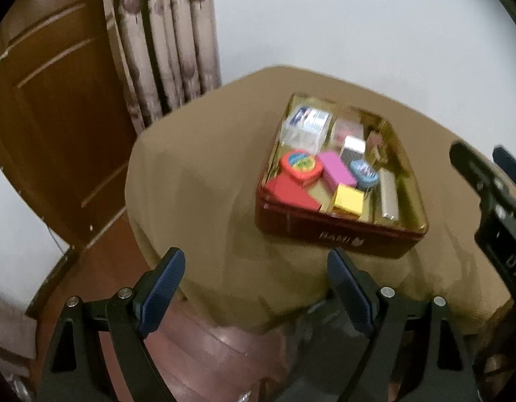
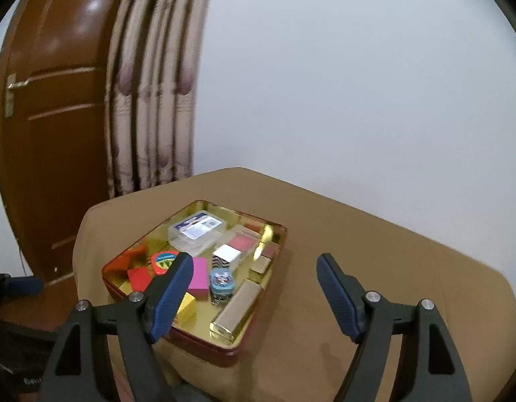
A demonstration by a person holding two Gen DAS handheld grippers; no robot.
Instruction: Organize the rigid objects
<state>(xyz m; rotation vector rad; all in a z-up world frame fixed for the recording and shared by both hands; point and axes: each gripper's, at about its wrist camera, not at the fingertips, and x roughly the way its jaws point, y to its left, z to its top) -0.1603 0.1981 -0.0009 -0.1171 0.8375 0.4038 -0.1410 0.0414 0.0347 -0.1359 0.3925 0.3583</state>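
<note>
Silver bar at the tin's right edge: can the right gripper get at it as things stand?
Probably yes. The right gripper is open and empty, with the silver bar lying low between its fingers in view. The bar lies uncovered in the tin; the tin wall beside it may crowd one finger.

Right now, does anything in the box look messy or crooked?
A bit. In the tin box, the small blocks near the front lie jumbled: the pink block sits slanted and the blue oval tin leans on its neighbours. Nothing has spilled onto the tablecloth.

Dim, warm indoor light, motion-blurred throughout, glare on the door (image 2: 73, 16), fisheye bending and black corners.
</note>
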